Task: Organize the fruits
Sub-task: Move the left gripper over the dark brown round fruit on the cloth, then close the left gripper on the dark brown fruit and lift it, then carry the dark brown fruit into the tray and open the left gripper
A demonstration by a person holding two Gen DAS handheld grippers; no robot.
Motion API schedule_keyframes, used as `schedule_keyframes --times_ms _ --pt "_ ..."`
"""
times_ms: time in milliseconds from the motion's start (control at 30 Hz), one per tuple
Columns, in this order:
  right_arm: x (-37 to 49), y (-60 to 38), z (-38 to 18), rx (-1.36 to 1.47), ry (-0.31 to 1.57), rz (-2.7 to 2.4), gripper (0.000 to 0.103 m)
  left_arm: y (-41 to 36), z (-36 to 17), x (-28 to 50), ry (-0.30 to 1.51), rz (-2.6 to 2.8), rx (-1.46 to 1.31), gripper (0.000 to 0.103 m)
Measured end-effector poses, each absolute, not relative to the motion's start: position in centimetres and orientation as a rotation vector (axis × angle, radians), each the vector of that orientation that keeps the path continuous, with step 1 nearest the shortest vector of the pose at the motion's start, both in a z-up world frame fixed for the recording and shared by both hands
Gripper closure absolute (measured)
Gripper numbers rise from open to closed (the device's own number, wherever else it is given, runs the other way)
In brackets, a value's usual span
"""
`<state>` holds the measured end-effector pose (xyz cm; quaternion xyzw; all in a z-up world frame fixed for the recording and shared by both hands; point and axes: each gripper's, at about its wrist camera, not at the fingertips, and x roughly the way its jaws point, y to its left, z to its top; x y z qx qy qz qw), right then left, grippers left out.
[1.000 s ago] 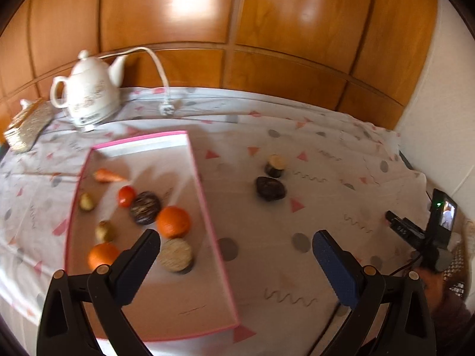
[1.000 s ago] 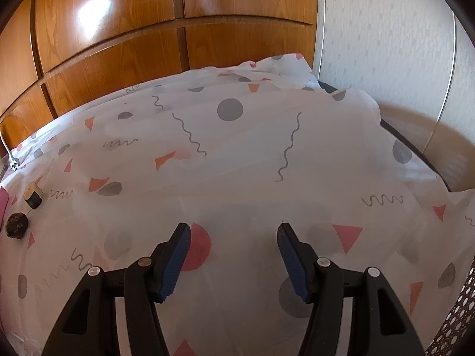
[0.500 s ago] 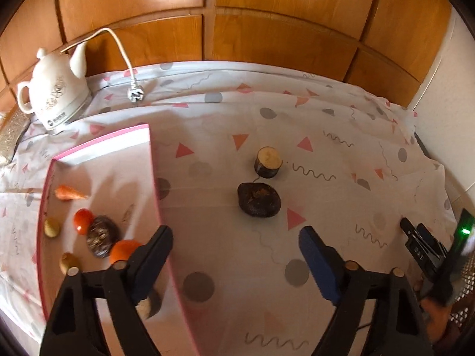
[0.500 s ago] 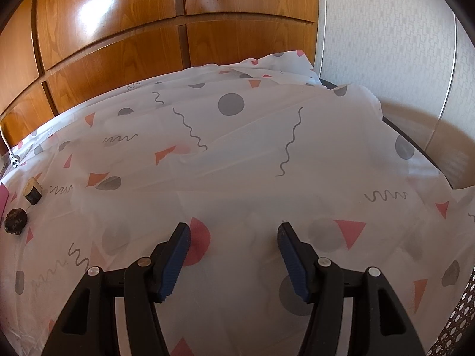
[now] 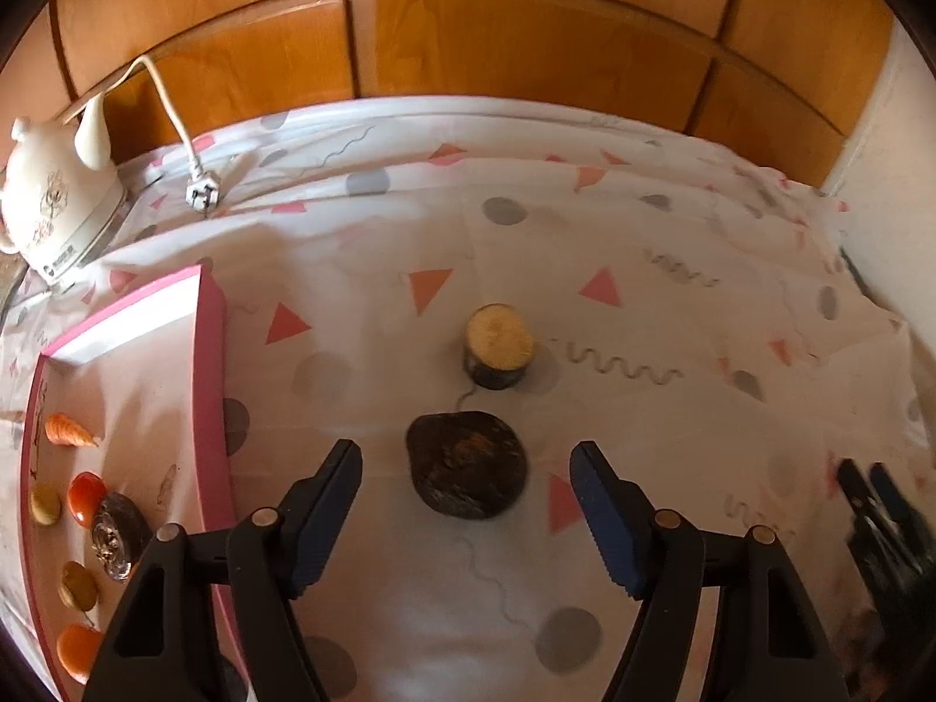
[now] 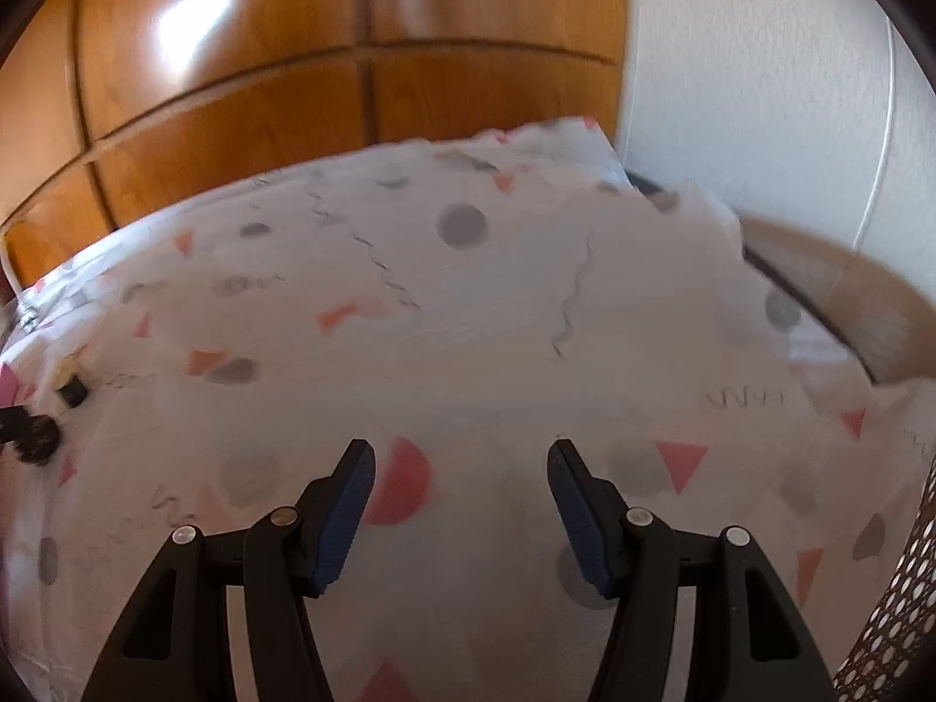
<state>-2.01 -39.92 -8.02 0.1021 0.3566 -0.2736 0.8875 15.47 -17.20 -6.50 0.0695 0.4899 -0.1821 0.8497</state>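
Pink-rimmed shallow tray (image 5: 212,362) already holds what look like six or seven fruits, while the left hand-held gripper (image 5: 466,482), jaws just narrowing yet untouching, straddles the dark lumpy fruit (image 5: 466,472); the cut yellow-faced fruit (image 5: 500,352) waits, the right hand-held gripper (image 6: 461,482) half-open, empty.

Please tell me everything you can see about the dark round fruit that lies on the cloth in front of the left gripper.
The dark fruit is a roundish lump, almost black, with a rough dull skin and a brownish-orange patch on top. It lies alone on the patterned cloth, outside the pink tray, just in front of the cut piece with a yellow top, apart from it. The left gripper has just been closing, with the fruit between its fingers, but the pads do not touch it yet. What kind of fruit it is I cannot tell.
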Motion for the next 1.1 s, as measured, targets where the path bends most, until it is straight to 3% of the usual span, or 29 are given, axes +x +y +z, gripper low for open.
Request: schedule_keyframes --times_ms 167,200,267,300,533,767,900,1100 --pt "-1.2 -36.9 -7.4 0.148 0.723 -0.46 0.041 -16.7 -8.0 16.1 1.055 -0.36 0.136 0.031" --pt "-1.0 -36.8 -7.6 0.157 0.734 -0.452 0.041 -16.6 -8.4 16.2 1.07 -0.37 0.125 0.039" --pt "-0.6 -36.5 -8.4 0.168 0.762 -0.44 0.041 -16.6 -8.8 16.2 1.075 -0.384 0.117 0.045" --pt "-0.5 -36.5 -8.7 0.176 0.774 -0.435 0.041 -16.7 -8.6 15.9 1.057 -0.401 0.124 0.055" --pt "-0.5 -36.6 -9.8 0.185 0.803 -0.431 0.041 -15.9 -7.6 14.3 1.023 -0.42 0.083 0.055" --pt "-0.6 -36.3 -9.8 0.167 0.801 -0.434 0.041 -11.5 -3.1 12.2 0.907 -0.382 0.005 0.055" --pt "-0.6 -36.1 -9.8 0.156 0.8 -0.436 0.041 -6.7 -1.2 13.8 0.873 -0.283 -0.069 0.055" --pt "-0.6 -36.0 -9.8 0.151 0.801 -0.439 0.041 -1.3 -2.7 17.8 0.941 -0.146 -0.102 0.055"
